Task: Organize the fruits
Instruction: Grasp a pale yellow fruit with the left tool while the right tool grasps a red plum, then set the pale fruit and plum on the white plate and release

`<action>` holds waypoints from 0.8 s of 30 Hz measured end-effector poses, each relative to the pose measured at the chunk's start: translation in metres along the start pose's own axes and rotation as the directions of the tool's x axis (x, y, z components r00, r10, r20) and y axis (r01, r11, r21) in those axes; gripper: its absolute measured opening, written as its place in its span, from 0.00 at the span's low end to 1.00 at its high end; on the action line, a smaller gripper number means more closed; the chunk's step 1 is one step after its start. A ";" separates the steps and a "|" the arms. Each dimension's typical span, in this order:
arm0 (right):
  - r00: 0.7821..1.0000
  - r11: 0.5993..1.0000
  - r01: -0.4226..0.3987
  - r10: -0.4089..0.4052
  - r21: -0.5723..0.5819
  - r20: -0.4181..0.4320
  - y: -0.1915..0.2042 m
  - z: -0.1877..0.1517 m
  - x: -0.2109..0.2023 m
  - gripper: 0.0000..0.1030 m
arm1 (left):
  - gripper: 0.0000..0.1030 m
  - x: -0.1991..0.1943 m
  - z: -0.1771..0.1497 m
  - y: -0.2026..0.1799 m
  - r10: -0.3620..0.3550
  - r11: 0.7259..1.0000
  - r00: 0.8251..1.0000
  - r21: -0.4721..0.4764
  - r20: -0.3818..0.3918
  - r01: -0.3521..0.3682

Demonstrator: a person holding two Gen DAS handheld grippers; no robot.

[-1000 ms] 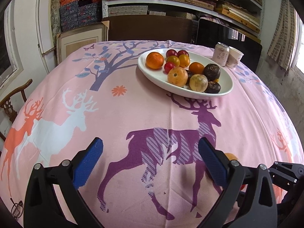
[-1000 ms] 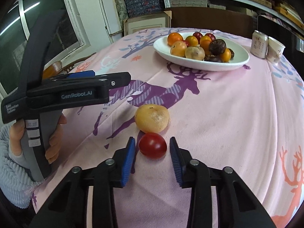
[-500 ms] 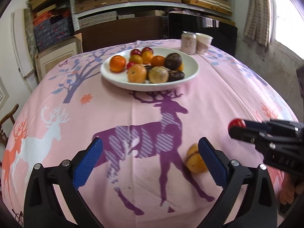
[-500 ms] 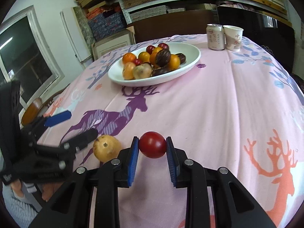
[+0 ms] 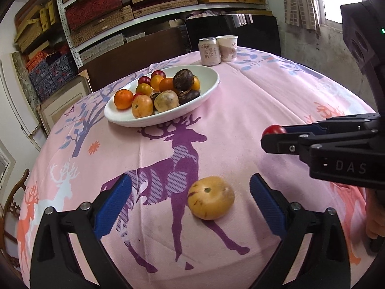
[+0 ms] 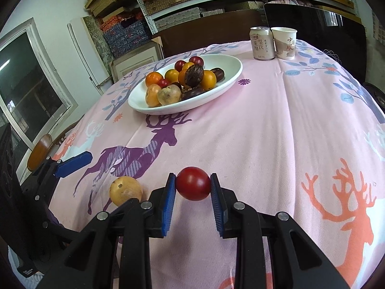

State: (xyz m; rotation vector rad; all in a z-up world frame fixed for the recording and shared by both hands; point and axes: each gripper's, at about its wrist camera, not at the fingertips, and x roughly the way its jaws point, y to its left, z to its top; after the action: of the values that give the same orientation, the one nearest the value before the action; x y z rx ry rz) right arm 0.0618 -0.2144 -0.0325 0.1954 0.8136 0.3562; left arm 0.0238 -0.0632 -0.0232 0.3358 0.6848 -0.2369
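Left wrist view: left gripper (image 5: 190,202) spread wide, fingers just been narrowing, straddling without touching a yellow-brown fruit (image 5: 210,197) lying on the pink deer-print bench cloth (image 5: 252,120); right gripper (image 5: 276,134) off to the right with a red fruit (image 5: 273,129) at its tip. Right wrist view: right gripper (image 6: 193,193) clamped on the red fruit (image 6: 193,183) above the cloth (image 6: 264,132), yellow-brown fruit (image 6: 125,191) just left, white bowl (image 6: 231,71) of mixed fruit well beyond, drink can (image 6: 261,43) and paper cup (image 6: 285,43) behind it.

Red plum (image 6: 193,183) clamped aloft — yellow fruit (image 5: 210,197) on cloth.
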 end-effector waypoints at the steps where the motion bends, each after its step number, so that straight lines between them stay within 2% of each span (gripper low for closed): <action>1: 1.000 1.000 0.000 0.000 0.002 -0.002 0.000 0.000 0.000 0.28 | 0.79 0.001 0.000 0.000 -0.006 1.000 1.000 0.002 -0.004 0.006; 3: 1.000 1.000 0.000 0.000 0.003 -0.003 0.000 0.000 0.001 0.28 | 0.66 0.005 0.000 0.000 -0.030 1.000 0.999 0.002 -0.025 0.030; 7: 1.000 1.000 -0.003 0.003 0.008 -0.003 -0.002 -0.001 0.001 0.28 | 0.55 0.006 -0.002 -0.002 -0.068 0.998 0.997 0.003 -0.038 0.068; 10: 1.000 1.000 -0.003 0.003 0.008 -0.003 -0.002 -0.001 0.001 0.28 | 0.39 0.006 -0.003 -0.007 -0.106 0.994 0.993 0.023 -0.047 0.108; 15: 1.000 1.000 -0.013 0.012 0.027 0.020 -0.004 0.001 -0.002 0.28 | 0.37 0.000 0.000 -0.010 -0.092 0.995 0.996 0.038 -0.016 0.093; 17: 0.999 0.999 -0.022 0.020 0.028 0.050 -0.003 0.012 -0.005 0.28 | 0.37 0.001 0.015 0.002 -0.063 0.998 0.998 0.025 0.006 0.063; 24: 0.993 1.000 0.002 -0.004 0.012 0.118 0.011 0.099 0.008 0.28 | 0.37 0.038 0.094 0.080 0.017 0.988 0.999 -0.156 0.033 -0.011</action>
State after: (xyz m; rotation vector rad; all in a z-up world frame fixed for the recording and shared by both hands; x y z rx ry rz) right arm 0.1366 -0.2044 0.0323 0.2237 0.6996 0.3341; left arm 0.1318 -0.0294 0.0378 0.1862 0.6627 -0.1740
